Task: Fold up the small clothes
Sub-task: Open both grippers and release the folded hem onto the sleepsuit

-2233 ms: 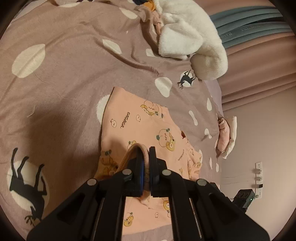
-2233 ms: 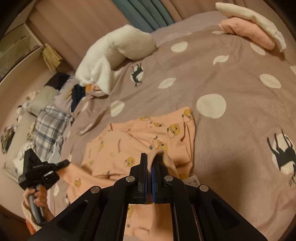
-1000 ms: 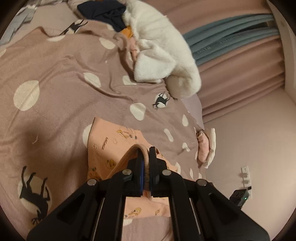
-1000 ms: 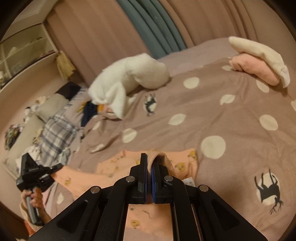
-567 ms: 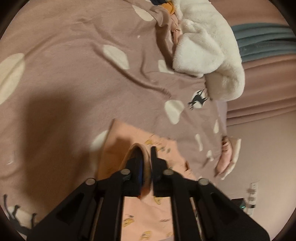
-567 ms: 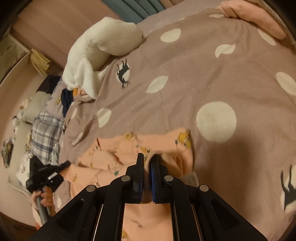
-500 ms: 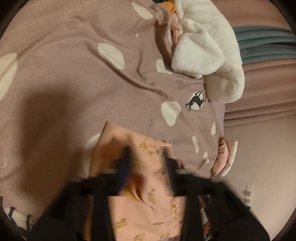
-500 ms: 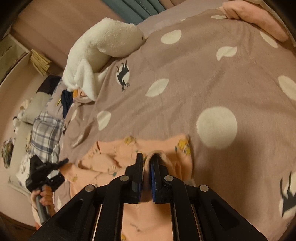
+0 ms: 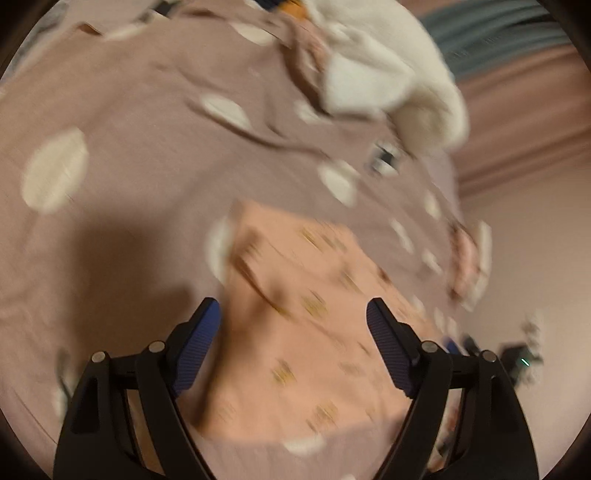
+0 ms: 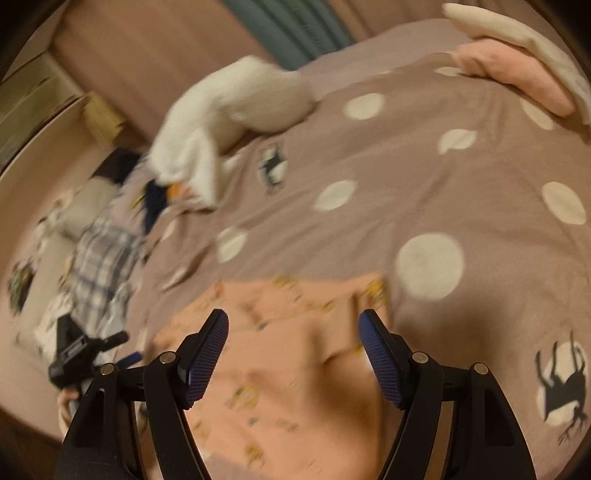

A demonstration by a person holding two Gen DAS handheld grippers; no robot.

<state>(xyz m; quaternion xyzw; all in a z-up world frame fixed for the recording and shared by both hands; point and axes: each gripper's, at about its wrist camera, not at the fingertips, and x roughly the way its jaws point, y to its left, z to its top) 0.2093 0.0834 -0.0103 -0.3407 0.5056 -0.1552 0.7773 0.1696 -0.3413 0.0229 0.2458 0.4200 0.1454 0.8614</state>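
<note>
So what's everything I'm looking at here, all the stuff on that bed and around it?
Peach printed cotton garment: one, peach, flat on the bedspread below both grippers.
Mauve polka-dot bedspread: one, mauve with cream dots, covers the bed.
White fluffy fleece: one, white, far side of the bed.
Folded pink and cream clothes: small stack, bed's far corner.
Blue-grey plaid cloth: one, beside the bed.
Teal curtain: one, behind the bed.
Left gripper: black, blue pads, jaws opening, nothing gripped.
Right gripper: same, jaws opening, nothing gripped.

Left gripper jaws opening, nothing pinched between them. Peach printed garment lies flat on the spotted bedcover. White fleece at one o'clock.
</note>
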